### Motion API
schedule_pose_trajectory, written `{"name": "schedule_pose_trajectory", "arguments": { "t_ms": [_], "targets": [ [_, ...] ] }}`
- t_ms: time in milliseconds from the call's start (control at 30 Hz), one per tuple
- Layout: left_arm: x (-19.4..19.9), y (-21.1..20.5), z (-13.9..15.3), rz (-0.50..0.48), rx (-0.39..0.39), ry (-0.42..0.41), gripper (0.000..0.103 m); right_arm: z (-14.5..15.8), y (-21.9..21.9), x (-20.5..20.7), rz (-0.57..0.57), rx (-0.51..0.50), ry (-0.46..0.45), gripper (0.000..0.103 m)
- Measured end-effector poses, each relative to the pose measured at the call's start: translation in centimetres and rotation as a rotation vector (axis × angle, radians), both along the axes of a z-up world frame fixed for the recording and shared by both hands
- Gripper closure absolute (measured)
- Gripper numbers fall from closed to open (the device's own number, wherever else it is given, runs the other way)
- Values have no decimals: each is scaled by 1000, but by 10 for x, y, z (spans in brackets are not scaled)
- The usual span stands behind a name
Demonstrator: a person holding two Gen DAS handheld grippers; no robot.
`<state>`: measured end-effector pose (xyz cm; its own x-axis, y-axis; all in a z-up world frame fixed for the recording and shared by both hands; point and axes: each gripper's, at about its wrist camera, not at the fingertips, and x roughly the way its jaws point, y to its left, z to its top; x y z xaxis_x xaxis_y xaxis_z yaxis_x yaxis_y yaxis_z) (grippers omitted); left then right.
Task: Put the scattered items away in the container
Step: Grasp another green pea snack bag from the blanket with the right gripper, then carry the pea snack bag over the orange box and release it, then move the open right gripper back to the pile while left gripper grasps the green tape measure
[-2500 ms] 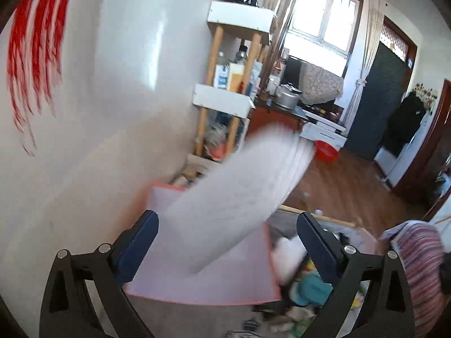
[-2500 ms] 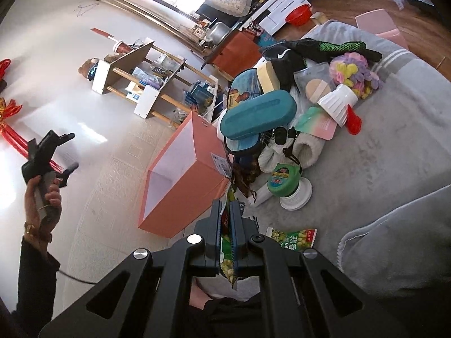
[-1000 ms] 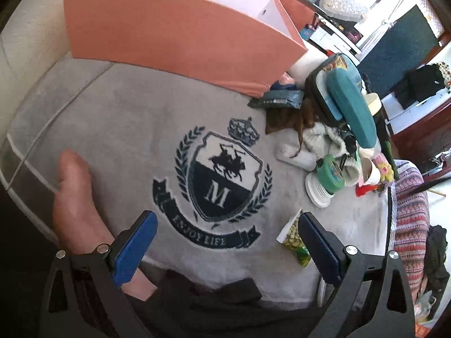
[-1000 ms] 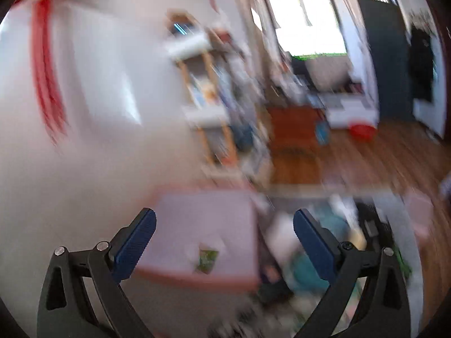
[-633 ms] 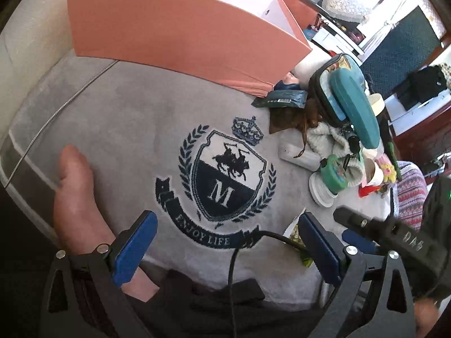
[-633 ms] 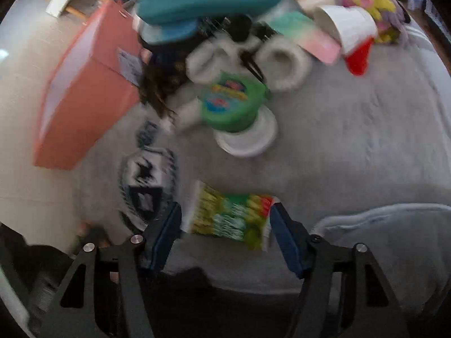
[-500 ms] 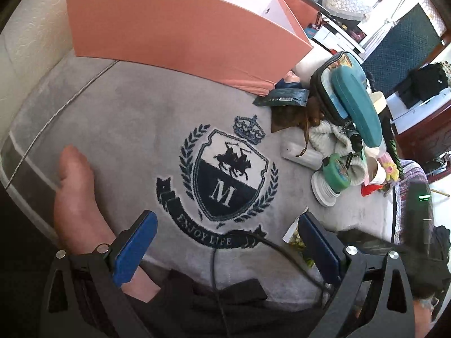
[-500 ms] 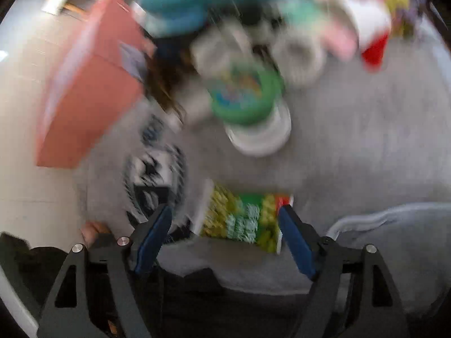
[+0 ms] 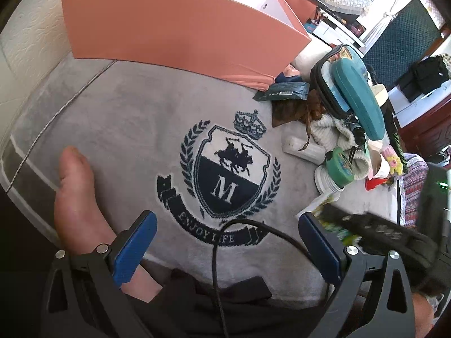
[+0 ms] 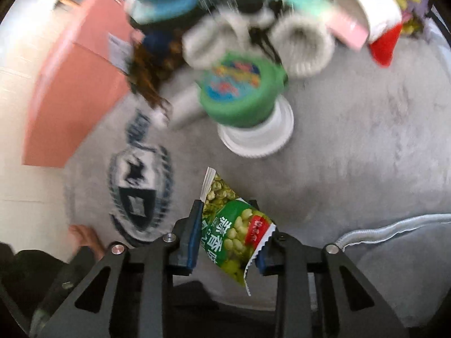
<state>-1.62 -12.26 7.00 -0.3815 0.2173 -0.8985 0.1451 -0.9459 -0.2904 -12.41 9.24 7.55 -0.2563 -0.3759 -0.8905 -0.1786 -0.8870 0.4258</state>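
My right gripper [image 10: 227, 233] is closed around a green snack packet [image 10: 234, 231] that lies on the grey blanket [image 10: 352, 129]; its fingers [image 10: 194, 236] press both sides of the packet. My left gripper [image 9: 225, 242] is open and empty, low over the blanket's crest print [image 9: 225, 174]. The pink box [image 9: 174, 28] stands at the far edge and also shows in the right wrist view [image 10: 70, 90]. The right gripper's body [image 9: 389, 239] shows at the right of the left wrist view, over the packet [image 9: 327, 211].
A pile of items lies right of the box: a teal case [image 9: 358, 90], a green-lidded tub [image 10: 242, 93] on white lids [image 10: 256, 138], white knit socks [image 10: 301, 45], a white cup [image 10: 375, 14] and a dark pouch [image 9: 284, 91]. A bare foot [image 9: 73, 197] rests on the blanket at left.
My right gripper has dropped from over the box to the blanket and closed onto the green snack packet. My left gripper has stayed still and open.
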Motion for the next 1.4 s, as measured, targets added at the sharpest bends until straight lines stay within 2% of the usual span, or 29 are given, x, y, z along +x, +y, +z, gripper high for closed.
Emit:
{"name": "schedule_pose_trajectory", "arguments": {
  "t_ms": [67, 200, 233, 267, 333, 433, 467, 600, 633, 667, 700, 767, 867, 933, 1000, 1067, 1133, 1200, 1333, 1367, 1400],
  "targets": [
    [0, 0, 0, -1, 5, -1, 1, 18, 9, 9, -44, 15, 78, 74],
    [-1, -1, 0, -2, 14, -6, 1, 61, 18, 32, -131, 118, 246, 74],
    [-1, -1, 0, -2, 16, -9, 1, 72, 16, 36, -138, 165, 279, 74],
    [-2, -1, -1, -3, 18, -13, 1, 90, 12, 41, -131, 243, 334, 74],
    [-3, 1, -2, -4, 18, -23, 1, 129, 4, 44, -107, 329, 449, 74],
    [-4, 2, -4, -9, 18, -33, 1, 196, -18, 41, -70, 346, 635, 74],
    [-4, 2, -4, -8, 23, -31, 1, 226, -34, 35, -39, 343, 711, 74],
    [-4, -1, -3, -3, 50, -29, 1, 306, -110, -10, 98, 303, 901, 72],
    [-4, -1, -4, -3, 50, -33, 1, 323, -129, -23, 137, 295, 944, 68],
    [-4, -1, -4, -4, 49, -36, 1, 335, -145, -32, 161, 312, 980, 32],
    [-5, -1, -4, -5, 48, -38, 1, 346, -160, -38, 164, 357, 1021, 0],
    [-4, 0, -4, -7, 45, -37, 1, 356, -177, -36, 163, 434, 1117, 1],
    [-4, 1, -5, -4, 38, -39, 1, 348, -181, -32, 223, 505, 1131, 1],
    [-5, 3, -6, -7, 24, -44, 1, 329, -166, -29, 229, 557, 1102, 1],
    [-5, 3, -7, -10, 19, -44, 1, 302, -142, -32, 213, 595, 1023, 1],
    [-5, 3, -6, -8, 27, -40, 1, 270, -104, -33, 170, 573, 909, 1],
    [-4, 0, -3, -2, 51, -26, 1, 229, -50, -39, 64, 458, 743, 1],
    [-2, -5, 1, 6, 100, 0, 1, 195, 2, -37, -62, 303, 626, 1],
    [2, -20, 23, 47, 296, 48, 1, 105, 109, -5, -362, -59, 434, 2],
    [1, -22, 29, 62, 346, 59, 1, 72, 137, 11, -470, -155, 371, 4],
    [-3, -21, 38, 70, 393, 79, 1, 57, 156, 23, -598, -241, 282, 9]
  ]
}}
